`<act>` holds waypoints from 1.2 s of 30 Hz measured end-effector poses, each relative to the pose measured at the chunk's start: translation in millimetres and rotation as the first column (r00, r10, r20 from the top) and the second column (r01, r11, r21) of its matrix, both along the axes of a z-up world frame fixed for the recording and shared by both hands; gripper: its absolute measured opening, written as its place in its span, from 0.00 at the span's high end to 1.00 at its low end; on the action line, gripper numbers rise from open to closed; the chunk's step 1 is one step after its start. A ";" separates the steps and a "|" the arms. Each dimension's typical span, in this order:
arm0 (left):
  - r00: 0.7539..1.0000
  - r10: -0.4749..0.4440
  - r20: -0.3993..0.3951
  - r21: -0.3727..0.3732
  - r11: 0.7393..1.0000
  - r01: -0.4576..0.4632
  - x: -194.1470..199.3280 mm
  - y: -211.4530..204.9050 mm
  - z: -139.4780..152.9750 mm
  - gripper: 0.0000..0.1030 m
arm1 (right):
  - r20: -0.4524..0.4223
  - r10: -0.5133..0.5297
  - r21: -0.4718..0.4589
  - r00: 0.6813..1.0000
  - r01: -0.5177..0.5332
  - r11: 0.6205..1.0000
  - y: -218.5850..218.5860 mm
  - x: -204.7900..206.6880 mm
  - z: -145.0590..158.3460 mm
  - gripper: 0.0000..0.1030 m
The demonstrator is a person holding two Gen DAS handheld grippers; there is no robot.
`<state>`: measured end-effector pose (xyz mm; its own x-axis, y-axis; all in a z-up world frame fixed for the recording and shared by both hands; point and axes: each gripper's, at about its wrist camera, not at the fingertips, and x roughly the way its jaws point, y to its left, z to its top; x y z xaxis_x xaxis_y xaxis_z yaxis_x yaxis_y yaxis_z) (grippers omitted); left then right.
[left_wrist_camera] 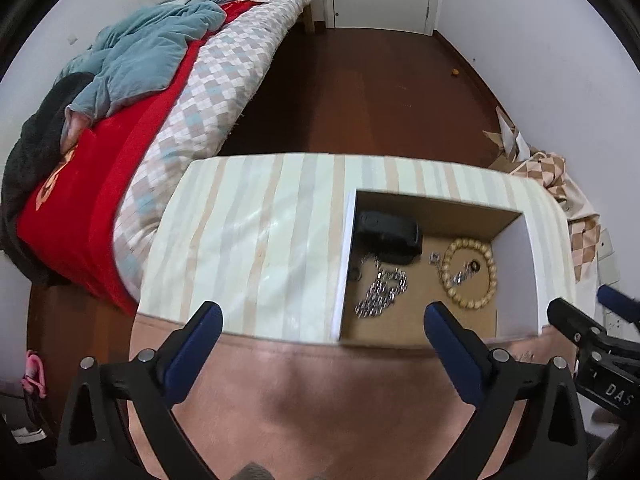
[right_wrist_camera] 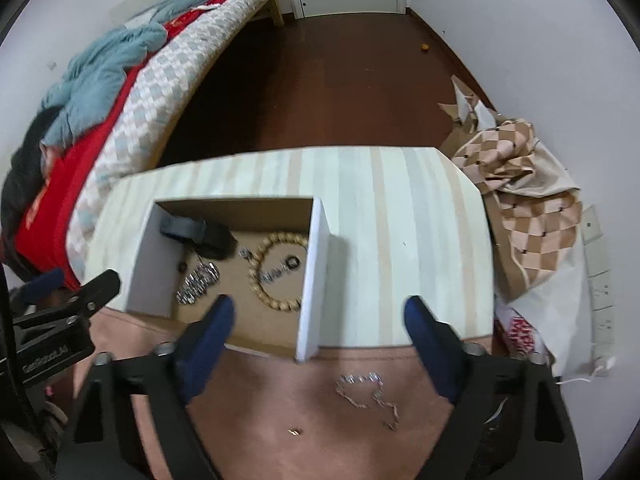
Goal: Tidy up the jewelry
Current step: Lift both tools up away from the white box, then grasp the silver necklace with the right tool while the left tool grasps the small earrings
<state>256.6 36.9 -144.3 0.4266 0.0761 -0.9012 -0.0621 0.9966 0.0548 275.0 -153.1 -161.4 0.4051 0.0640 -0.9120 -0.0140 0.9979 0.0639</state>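
An open cardboard box [left_wrist_camera: 520, 276] [right_wrist_camera: 316, 264] with white side walls sits on a striped cloth. It holds a wooden bead bracelet [left_wrist_camera: 486, 294] [right_wrist_camera: 262, 288], a silver chain bracelet [left_wrist_camera: 380, 292] [right_wrist_camera: 198, 282], a black watch [left_wrist_camera: 390, 236] [right_wrist_camera: 200, 234] and small rings. A thin silver chain necklace [right_wrist_camera: 366, 394] and a small gold ring [right_wrist_camera: 295, 432] lie on the pink surface in front of the box. My left gripper [left_wrist_camera: 324, 322] is open and empty before the box. My right gripper [right_wrist_camera: 320, 316] is open and empty above the necklace.
The striped cloth [left_wrist_camera: 256, 240] covers the low table; a pink surface [left_wrist_camera: 320, 400] lies nearer. A bed with red and blue bedding [left_wrist_camera: 132, 120] stands left. Checked fabric and paper bags [right_wrist_camera: 532, 208] lie right, by the wall. Dark wooden floor [left_wrist_camera: 360, 92] beyond.
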 end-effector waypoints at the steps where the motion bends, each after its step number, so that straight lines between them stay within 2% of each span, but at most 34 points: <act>1: 1.000 0.001 0.000 0.002 1.000 -0.001 -3.9 0.4 0.2 0.00 | 0.007 0.001 -0.030 1.000 -0.001 1.000 2.1 -4.7 0.1 0.10; 6: 0.999 0.012 0.030 0.013 1.000 -0.013 -24.6 0.5 12.0 0.00 | 0.040 0.011 -0.090 0.999 -0.007 0.996 11.0 -26.2 8.2 0.05; 12: 0.994 0.017 0.105 0.025 1.000 -0.019 -53.1 1.9 41.7 0.00 | 0.114 0.006 -0.117 0.993 0.008 0.993 16.4 -55.0 39.3 0.03; 18: 0.983 0.010 0.181 0.019 1.000 -0.014 -84.1 -2.4 77.2 0.00 | 0.198 -0.003 -0.119 0.980 0.027 0.993 17.0 -87.1 76.6 0.03; 27: 0.970 -0.004 0.242 0.000 1.000 0.004 -118.6 -9.5 115.1 0.00 | 0.301 -0.023 -0.103 0.953 0.056 0.993 11.4 -134.2 126.9 0.03; 36: 0.958 0.008 0.286 -0.012 1.000 -0.004 -139.6 -12.7 136.9 0.00 | 0.360 -0.030 -0.079 0.932 0.063 0.995 5.0 -168.7 158.5 0.03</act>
<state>117.0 24.2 -7.4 0.6663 0.0702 -0.7424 -0.0796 0.9966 0.0227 106.3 -148.1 -2.9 0.7064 -0.0365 -0.7069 0.0271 0.9993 -0.0245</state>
